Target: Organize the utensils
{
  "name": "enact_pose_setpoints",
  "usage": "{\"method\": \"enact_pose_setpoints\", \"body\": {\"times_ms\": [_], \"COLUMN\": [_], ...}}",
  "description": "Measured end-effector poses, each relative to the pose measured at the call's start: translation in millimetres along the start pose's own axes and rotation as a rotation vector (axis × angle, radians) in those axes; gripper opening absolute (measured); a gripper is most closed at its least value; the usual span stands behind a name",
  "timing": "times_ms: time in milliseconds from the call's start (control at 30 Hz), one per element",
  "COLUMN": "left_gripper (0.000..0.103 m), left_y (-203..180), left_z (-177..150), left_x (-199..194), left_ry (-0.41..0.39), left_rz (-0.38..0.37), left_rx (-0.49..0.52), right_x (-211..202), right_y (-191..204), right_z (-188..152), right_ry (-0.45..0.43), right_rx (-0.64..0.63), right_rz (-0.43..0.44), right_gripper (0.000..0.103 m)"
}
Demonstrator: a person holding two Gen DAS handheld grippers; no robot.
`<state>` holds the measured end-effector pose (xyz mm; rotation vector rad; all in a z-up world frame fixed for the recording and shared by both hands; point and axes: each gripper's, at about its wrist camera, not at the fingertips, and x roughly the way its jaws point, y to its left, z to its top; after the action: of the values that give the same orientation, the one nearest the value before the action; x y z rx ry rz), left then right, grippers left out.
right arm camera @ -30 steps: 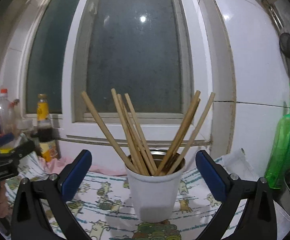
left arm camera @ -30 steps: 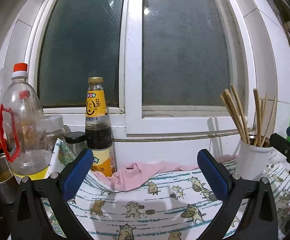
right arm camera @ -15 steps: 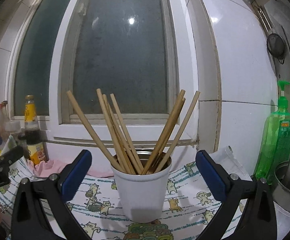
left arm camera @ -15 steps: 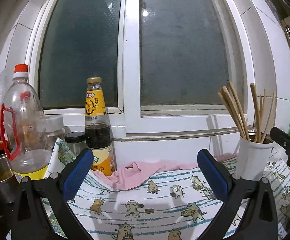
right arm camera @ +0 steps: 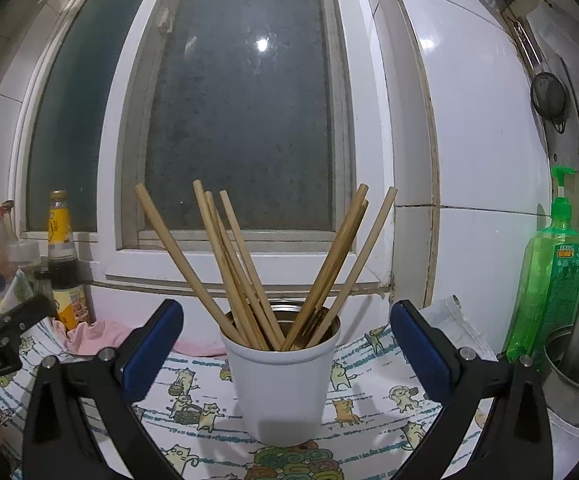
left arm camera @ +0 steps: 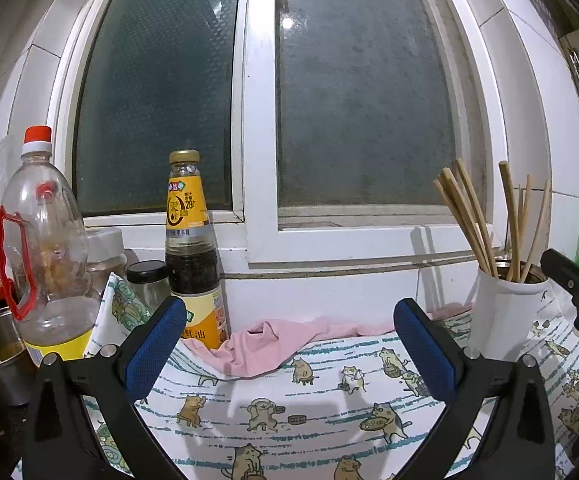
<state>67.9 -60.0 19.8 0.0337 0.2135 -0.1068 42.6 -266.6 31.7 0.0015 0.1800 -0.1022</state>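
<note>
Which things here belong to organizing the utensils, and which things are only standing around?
For the job:
chopsticks
white cup holding them
right gripper, open around the cup
left gripper, open

Only standing around:
sauce bottle
oil bottle
pink cloth
soap bottle

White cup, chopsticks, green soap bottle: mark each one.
white cup point(right arm camera: 283, 388), right wrist view, front wall.
chopsticks point(right arm camera: 241, 280), right wrist view, mid-shaft of the left-leaning bunch.
green soap bottle point(right arm camera: 549, 280), right wrist view, bottle body.

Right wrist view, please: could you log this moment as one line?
right gripper: open, white cup between fingers, untouched | chopsticks: upright in cup | left gripper: open, empty, over cat-print cloth
</note>
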Motion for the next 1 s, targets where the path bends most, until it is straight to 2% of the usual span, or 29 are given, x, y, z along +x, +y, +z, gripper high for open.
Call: {"method": "enact_pose_setpoints", "body": {"times_ms": [1000], "left_gripper": [0.103], "left_y": [-2.6], "left_z": [-0.2], "left_x": [-2.7], "left_ry": [0.003], "left_rz": [-0.016], "left_rx": [0.008], "right_x": [-3.1], "right_y": [3.1], "right_z": [0.3], "right_ry": [-0.019], "right_rx": [-0.015], "right_rz": [0.002], "right_gripper": [0.103]}}
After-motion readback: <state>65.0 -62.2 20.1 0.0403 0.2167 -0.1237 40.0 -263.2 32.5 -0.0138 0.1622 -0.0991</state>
